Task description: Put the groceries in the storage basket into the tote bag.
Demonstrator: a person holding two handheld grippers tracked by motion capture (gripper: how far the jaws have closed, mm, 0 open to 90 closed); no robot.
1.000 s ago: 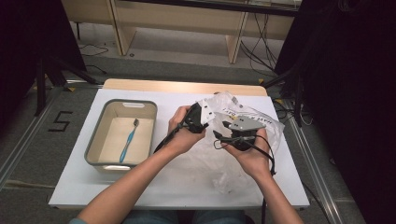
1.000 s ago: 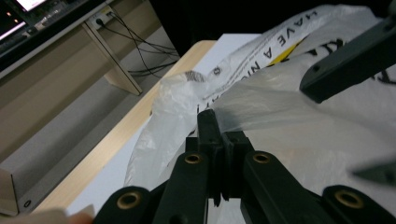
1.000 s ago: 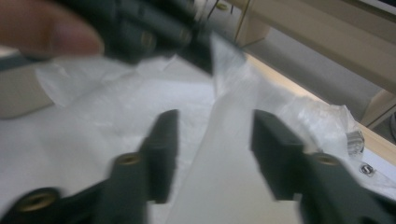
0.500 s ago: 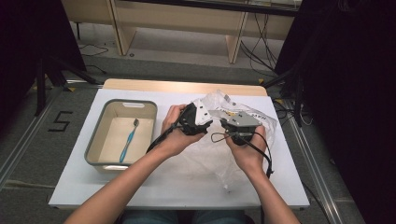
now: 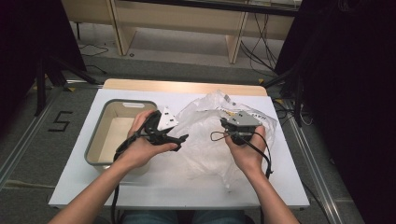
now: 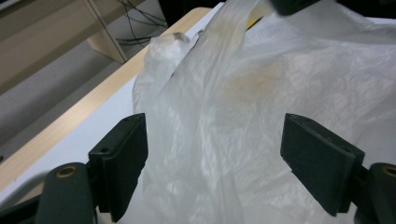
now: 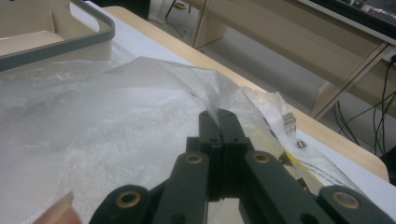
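Note:
A crumpled clear plastic bag [image 5: 205, 144] lies on the white table, right of the grey tray [image 5: 100, 135]. My right gripper [image 5: 226, 123] is shut on a raised fold of the bag [image 7: 140, 107], and its jaws [image 7: 219, 122] meet with the film pinched between them. My left gripper [image 5: 175, 136] hovers at the bag's left edge, over the tray's right rim. Its jaws have just been opening and now stand wide apart [image 6: 219, 161]. The bag [image 6: 233, 93] lies ahead of and between them, and the pads [image 6: 122, 156] do not press on it.
The tray's grey rim [image 7: 70, 42] is close to the bag's left side. A printed label [image 5: 254, 114] shows on the bag's far right part. Wooden shelving legs [image 5: 236, 44] and cables stand beyond the table's far edge.
My left gripper has let go of the bag, opened its jaws and moved left toward the tray. The right hand has stayed in place, holding the bag.

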